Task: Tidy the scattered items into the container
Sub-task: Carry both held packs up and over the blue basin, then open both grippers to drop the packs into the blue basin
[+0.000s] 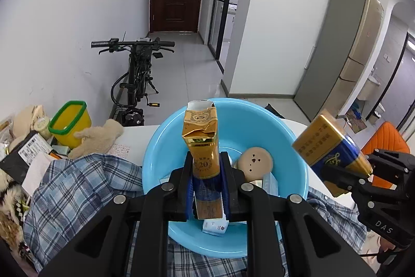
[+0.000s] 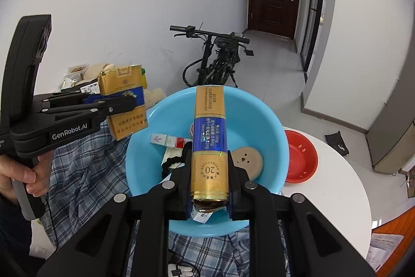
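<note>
My left gripper (image 1: 206, 165) is shut on a gold and blue cigarette pack (image 1: 201, 137) with a torn top, held upright over the blue basin (image 1: 166, 147). My right gripper (image 2: 208, 173) is shut on a second gold and blue pack (image 2: 208, 126), also above the basin (image 2: 259, 116). Each view shows the other gripper at the side: the right gripper (image 1: 347, 174) with its pack (image 1: 326, 144), and the left gripper (image 2: 127, 102) with its pack (image 2: 124, 85). In the basin lie a round tan item (image 2: 246, 160), a red and white pack (image 2: 171, 140) and a black hair tie (image 2: 172, 163).
The basin rests on a plaid shirt (image 1: 77, 186) on a white table (image 2: 324, 199). A yellow tub with a green rim (image 1: 70, 124), a plush toy (image 1: 101, 137) and clutter sit left. A red bowl (image 2: 301, 157) stands right of the basin. A bicycle (image 1: 137, 69) leans behind.
</note>
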